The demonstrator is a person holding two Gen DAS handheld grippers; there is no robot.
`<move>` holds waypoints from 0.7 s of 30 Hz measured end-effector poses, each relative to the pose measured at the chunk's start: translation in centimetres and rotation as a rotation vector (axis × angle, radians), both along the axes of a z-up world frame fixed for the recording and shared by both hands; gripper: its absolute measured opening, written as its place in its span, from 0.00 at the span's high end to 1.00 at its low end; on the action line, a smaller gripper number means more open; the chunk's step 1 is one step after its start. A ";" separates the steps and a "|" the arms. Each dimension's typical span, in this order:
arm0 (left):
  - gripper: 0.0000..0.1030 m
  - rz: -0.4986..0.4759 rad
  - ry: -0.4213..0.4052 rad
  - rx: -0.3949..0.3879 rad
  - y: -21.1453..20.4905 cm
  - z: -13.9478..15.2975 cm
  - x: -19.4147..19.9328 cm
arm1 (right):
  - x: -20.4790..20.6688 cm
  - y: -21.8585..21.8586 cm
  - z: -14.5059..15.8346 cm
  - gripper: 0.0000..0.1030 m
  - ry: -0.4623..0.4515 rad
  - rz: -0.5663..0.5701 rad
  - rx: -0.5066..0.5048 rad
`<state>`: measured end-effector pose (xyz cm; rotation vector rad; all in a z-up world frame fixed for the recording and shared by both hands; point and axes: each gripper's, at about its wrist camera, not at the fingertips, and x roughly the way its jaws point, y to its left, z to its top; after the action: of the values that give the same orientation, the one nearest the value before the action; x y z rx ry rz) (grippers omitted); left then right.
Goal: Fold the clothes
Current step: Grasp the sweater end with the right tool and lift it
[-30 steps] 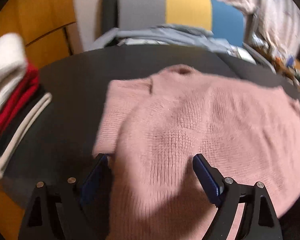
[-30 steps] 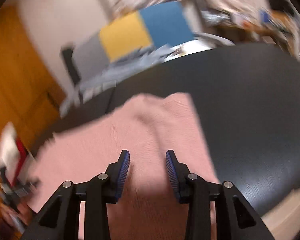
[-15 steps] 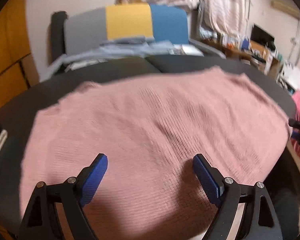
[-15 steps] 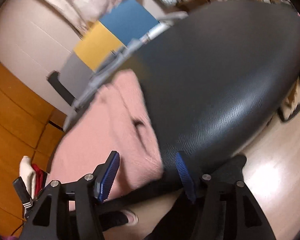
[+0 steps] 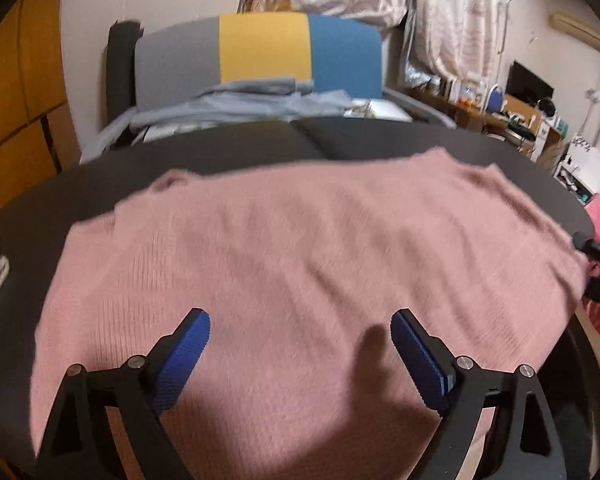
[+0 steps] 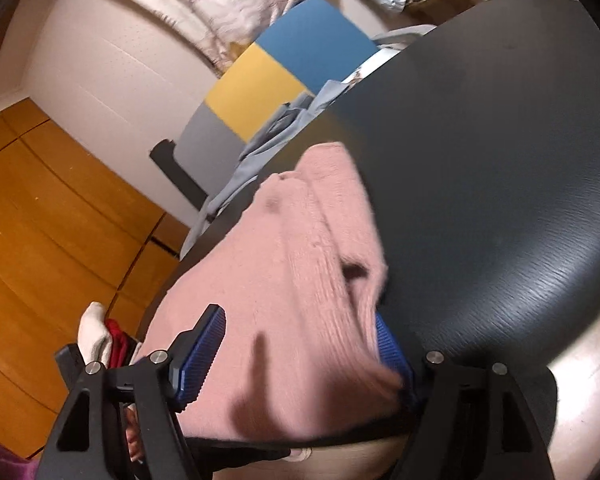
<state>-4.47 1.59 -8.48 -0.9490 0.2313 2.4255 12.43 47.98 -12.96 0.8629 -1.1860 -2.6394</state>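
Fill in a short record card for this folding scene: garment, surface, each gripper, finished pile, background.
garment: pink sweater, spread flat
surface: dark round table
left gripper: jaws wide open above the sweater, holding nothing
right gripper: jaws opening, sweater edge between them at the table's near rim
finished pile: folded clothes, white and red, at the table's left edge
background: chair with grey, yellow and blue back

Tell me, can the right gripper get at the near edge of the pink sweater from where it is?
Probably yes. The right gripper already has the pink sweater edge between its opening jaws, and nothing blocks it on the black table.
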 end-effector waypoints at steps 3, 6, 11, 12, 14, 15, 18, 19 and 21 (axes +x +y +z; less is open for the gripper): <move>0.10 -0.022 0.055 -0.044 1.8 0.6 -0.8 | -1.1 0.0 -0.1 0.29 0.005 -0.002 -0.060; 0.10 -0.016 0.026 -0.093 3.5 -0.4 -3.0 | -2.9 -0.4 0.1 0.45 0.005 0.023 -0.073; 0.07 0.013 -0.021 -0.073 4.1 -1.4 -4.8 | -4.4 -0.2 -0.5 0.58 -0.015 0.027 -0.111; 0.07 0.014 -0.024 -0.078 4.0 -1.3 -4.8 | -4.7 -0.2 -0.7 0.77 -0.042 0.016 -0.101; 0.09 0.040 -0.022 -0.070 3.3 -0.6 -4.4 | -5.5 -0.2 -1.0 0.80 -0.084 0.008 -0.095; 0.10 0.060 -0.018 -0.059 2.8 -0.3 -3.8 | -5.6 -0.1 -1.0 0.81 -0.081 0.008 -0.107; 0.10 0.054 -0.036 0.011 1.3 0.4 -1.6 | -5.5 0.7 -1.3 0.82 -0.086 -0.021 -0.183; 0.10 0.035 -0.048 0.032 1.1 0.4 -0.9 | -5.6 1.2 -1.5 0.83 -0.083 -0.043 -0.226; 0.10 -0.013 -0.071 0.052 1.1 0.2 0.2 | -5.5 2.1 -1.9 0.84 -0.076 -0.080 -0.308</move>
<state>-4.25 2.72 -8.28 -1.0054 0.1477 2.3690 6.89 50.05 -14.83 0.8790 -1.6221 -2.4073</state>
